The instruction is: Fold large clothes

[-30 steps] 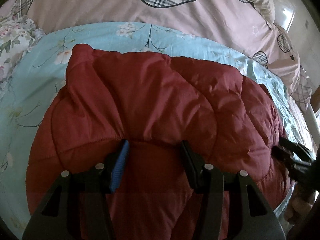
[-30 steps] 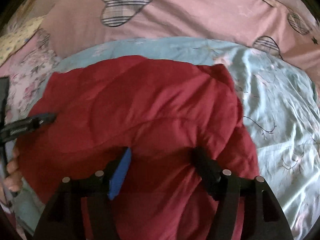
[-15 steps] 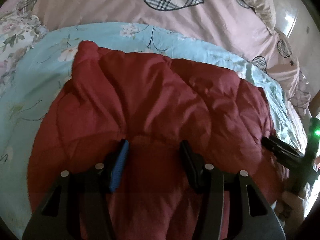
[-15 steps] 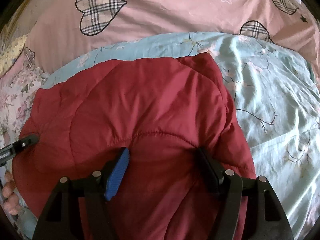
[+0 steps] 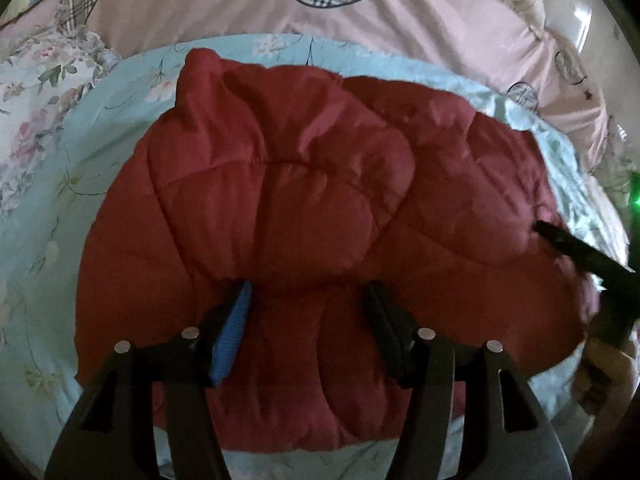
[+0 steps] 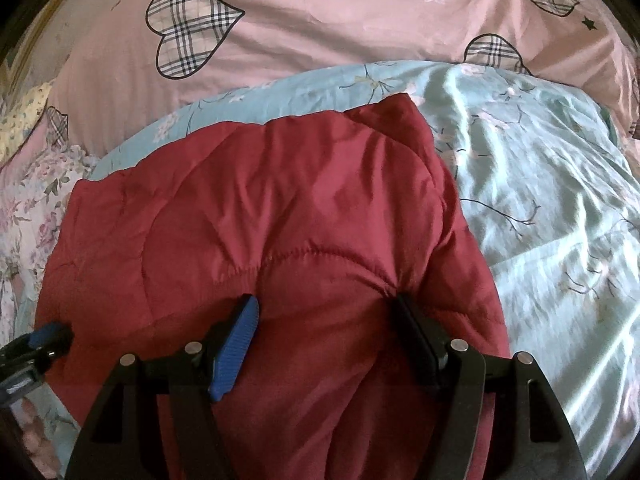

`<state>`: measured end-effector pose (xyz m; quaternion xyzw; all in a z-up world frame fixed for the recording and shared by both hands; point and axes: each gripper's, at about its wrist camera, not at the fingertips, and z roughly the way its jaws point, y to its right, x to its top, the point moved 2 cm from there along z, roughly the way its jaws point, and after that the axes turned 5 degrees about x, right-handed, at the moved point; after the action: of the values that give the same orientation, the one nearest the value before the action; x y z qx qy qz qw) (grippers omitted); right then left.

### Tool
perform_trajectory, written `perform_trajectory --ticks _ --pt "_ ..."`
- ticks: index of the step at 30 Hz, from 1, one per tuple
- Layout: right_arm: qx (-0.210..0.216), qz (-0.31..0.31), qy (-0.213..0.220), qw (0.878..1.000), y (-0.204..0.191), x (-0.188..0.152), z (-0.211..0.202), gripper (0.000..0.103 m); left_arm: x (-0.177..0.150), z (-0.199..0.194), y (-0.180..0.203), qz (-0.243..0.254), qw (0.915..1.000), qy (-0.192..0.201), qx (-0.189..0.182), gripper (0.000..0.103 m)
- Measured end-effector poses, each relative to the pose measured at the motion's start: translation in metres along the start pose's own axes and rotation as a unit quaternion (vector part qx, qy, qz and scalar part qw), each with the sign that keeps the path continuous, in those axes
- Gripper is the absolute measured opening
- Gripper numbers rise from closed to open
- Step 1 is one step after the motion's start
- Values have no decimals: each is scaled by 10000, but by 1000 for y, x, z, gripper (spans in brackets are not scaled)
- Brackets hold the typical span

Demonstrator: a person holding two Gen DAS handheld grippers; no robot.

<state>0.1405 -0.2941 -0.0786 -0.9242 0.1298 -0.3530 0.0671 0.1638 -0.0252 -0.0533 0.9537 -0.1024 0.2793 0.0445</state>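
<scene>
A dark red quilted padded garment (image 5: pixel 304 208) lies bunched on a bed, its puffy panels divided by stitched seams and its smooth cloth wrinkled into soft folds. It rests on a pale turquoise sheet printed with thin branches and small flowers (image 6: pixel 540 184), which shows around it on all sides. The left tool (image 5: pixel 308 300) has a fold of the near edge of the garment bulging up between its blue ribbed pad and its black pad, the fingers set apart with cloth filling the gap, so it grips the garment. The right tool (image 6: pixel 324 312) holds another thick fold of the same near edge in the same way, cloth puckering at the seam just ahead of its fingers. Behind the sheet lies a pink cotton cover with plaid heart patches outlined in black (image 6: pixel 320 20), and to the left a white fabric with pink roses (image 5: pixel 36 112). The left view alone shows the garment's far raised corner and the other tool's black finger at the right rim; the right view alone shows the broad bright stretch of creased sheet to the right, and blue-tipped fingers at its left rim.
</scene>
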Motion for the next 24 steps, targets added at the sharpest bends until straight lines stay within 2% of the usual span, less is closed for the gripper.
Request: perform_trajectory --ticks 5,8,13,14,16,24 --pt "17 -174 292 9994 -17 -10 -35 72 2 7 3 36 9999 -15 162 59" --pt "51 -528 277 9982 -37 -18 -44 72 1 7 3 38 9998 14 182 60" --pt "-216 -917 -65 9955 -51 -30 -26 72 -2 4 5 59 9997 41 227 60" --pt "-246 -889 -100 9957 -48 -31 -22 73 -2 3 5 63 9997 43 228 60" --pt "-309 -791 -132 9963 -39 -33 -17 82 -2 1 6 90 9996 44 262 60" --pt "-298 -666 -124 9973 -34 -36 -15 83 -6 -31 2 184 9971 245 698 62"
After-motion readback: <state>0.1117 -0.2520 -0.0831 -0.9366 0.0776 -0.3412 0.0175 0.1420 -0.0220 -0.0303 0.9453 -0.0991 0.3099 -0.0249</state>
